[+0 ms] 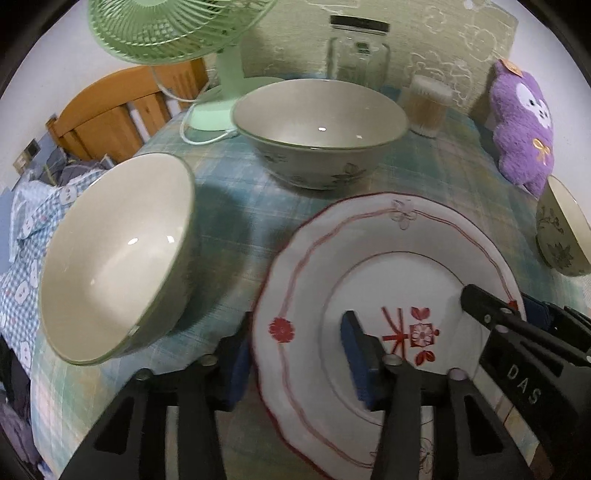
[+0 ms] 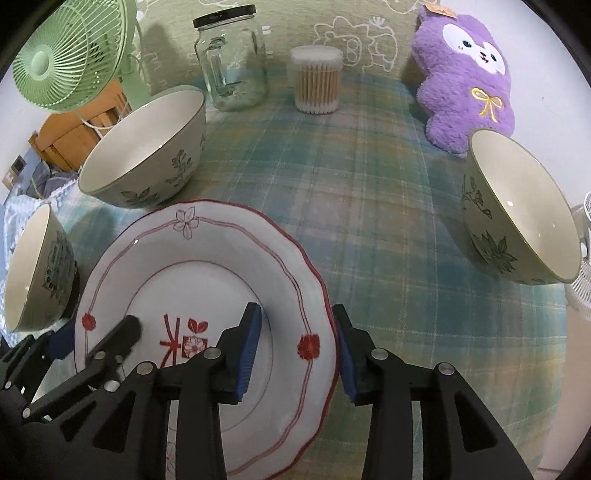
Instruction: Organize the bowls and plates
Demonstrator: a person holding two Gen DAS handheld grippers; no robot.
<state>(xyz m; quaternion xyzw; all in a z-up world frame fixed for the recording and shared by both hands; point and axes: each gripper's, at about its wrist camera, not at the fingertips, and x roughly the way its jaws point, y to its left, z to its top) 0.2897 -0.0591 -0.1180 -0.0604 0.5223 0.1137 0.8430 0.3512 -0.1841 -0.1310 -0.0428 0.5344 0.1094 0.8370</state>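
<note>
A white plate [image 1: 373, 295] with red trim lies on a table draped in a blue-green plaid cloth [image 2: 369, 206], gripped at opposite rims by two hand-held tools. The left gripper [image 1: 299, 354] straddles the plate's left edge, one blue pad over the rim and one outside it; the right gripper [image 2: 299, 343] does the same at the right edge, both partly open around the rim. Three floral bowls surround it: a large bowl [image 1: 321, 129] behind, a left bowl [image 1: 114, 254] beside the plate, and a right bowl [image 2: 517, 206] well apart. At the back stand a green fan [image 1: 177, 29], a glass jar [image 2: 232, 62], a tub of cotton swabs [image 2: 317, 79] and a purple plush toy [image 2: 465, 77], against a pale patterned wall [image 1: 295, 44]. A wooden headboard [image 1: 110, 114] and checked bedding [image 1: 33, 221] show at left.
</note>
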